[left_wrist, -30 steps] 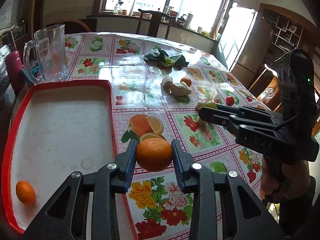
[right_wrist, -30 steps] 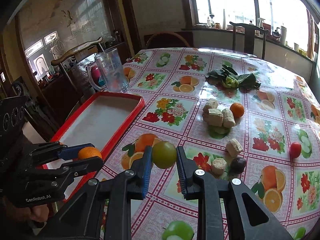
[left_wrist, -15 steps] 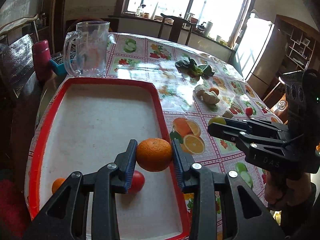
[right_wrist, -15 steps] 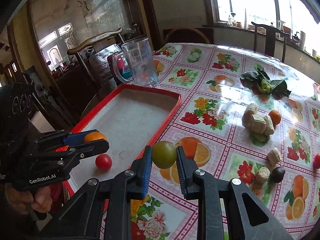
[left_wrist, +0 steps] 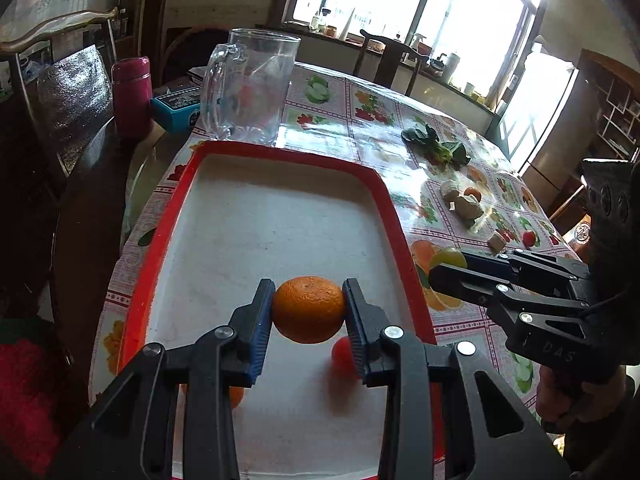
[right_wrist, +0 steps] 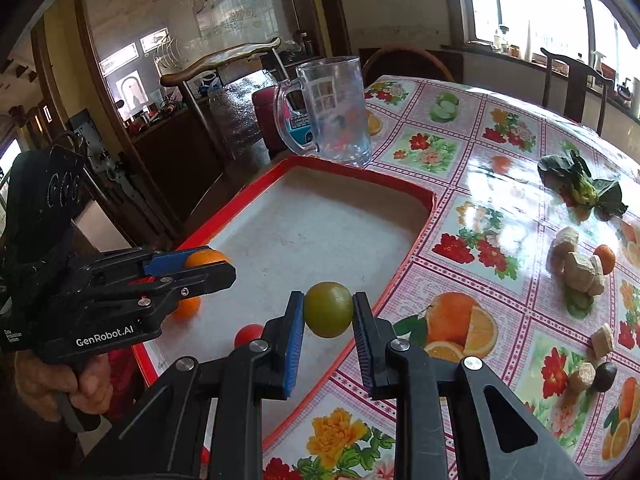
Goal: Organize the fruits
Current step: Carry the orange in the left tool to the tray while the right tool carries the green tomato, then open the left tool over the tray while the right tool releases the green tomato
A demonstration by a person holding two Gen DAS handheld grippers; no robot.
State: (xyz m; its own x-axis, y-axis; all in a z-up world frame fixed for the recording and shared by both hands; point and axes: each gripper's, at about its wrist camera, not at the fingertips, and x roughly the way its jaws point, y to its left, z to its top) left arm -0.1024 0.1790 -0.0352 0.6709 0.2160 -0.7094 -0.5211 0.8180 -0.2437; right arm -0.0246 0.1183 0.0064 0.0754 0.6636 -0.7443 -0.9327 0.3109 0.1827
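Note:
My left gripper (left_wrist: 308,312) is shut on an orange (left_wrist: 308,309) and hangs over the near part of the red-rimmed white tray (left_wrist: 280,232). Below it in the tray lie a small red fruit (left_wrist: 340,354) and a small orange fruit (left_wrist: 236,396), partly hidden by the fingers. My right gripper (right_wrist: 328,312) is shut on a green round fruit (right_wrist: 328,309) above the tray's right rim (right_wrist: 400,272). In the right wrist view the left gripper (right_wrist: 216,264) shows at the left with its orange (right_wrist: 206,258), above a small orange (right_wrist: 187,307) and the red fruit (right_wrist: 247,334).
A clear glass mug (left_wrist: 248,88) stands just beyond the tray's far rim. On the flowered tablecloth to the right lie leafy greens (right_wrist: 580,188), several beige chunks (right_wrist: 576,264), a small orange (right_wrist: 605,258) and a dark fruit (right_wrist: 604,376). Chairs stand around the table.
Both grippers have moved left with their fruit: the left from above the tablecloth to over the tray, the right to the tray's right rim. Neither grip has changed.

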